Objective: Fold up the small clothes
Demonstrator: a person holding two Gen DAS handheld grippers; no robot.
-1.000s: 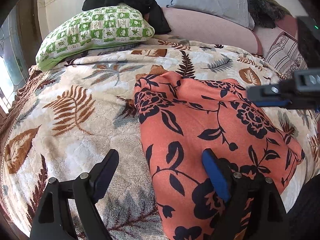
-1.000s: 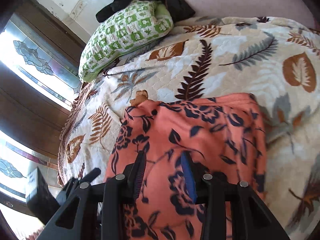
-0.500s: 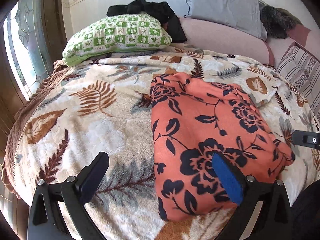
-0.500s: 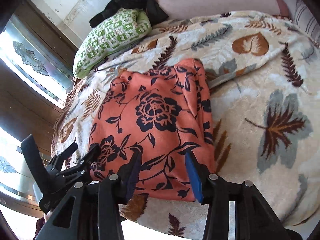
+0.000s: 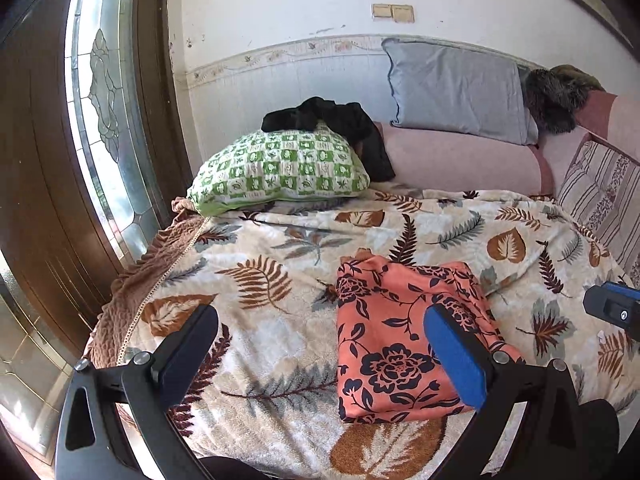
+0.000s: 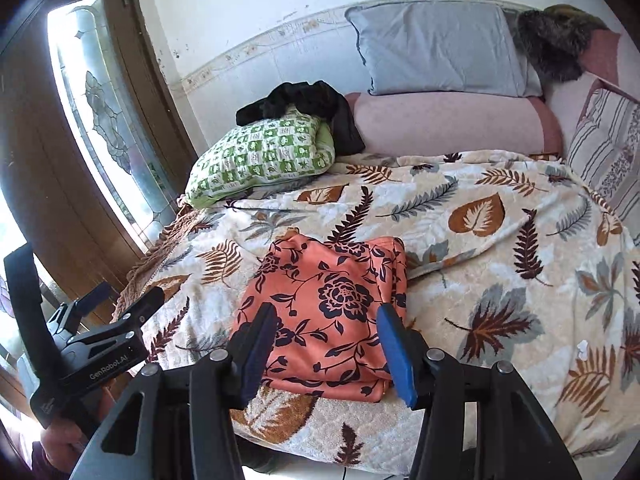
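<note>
At the far left stands a dark wooden door with a leaded glass pane, daylight coming through it. Beside it, at the head of the bed, a green checked pillow lies on the leaf-print blanket, and a black garment is draped over the pillow's back edge.

The left gripper hangs above the blanket's near edge with its jaws spread wide and nothing between them (the right wrist view shows it too, low at the left, apart from the cloth).

Toward the middle, the orange floral garment lies folded into a compact rectangle on the blanket, close to the near edge of the bed. The right gripper hovers in front of it, jaws parted and empty, the folded cloth visible between the two fingers but not pinched.

Further right, a pink bolster runs along the wall with a grey pillow leaning above it, a dark furry cushion next to that, and a striped cushion at the far right.
</note>
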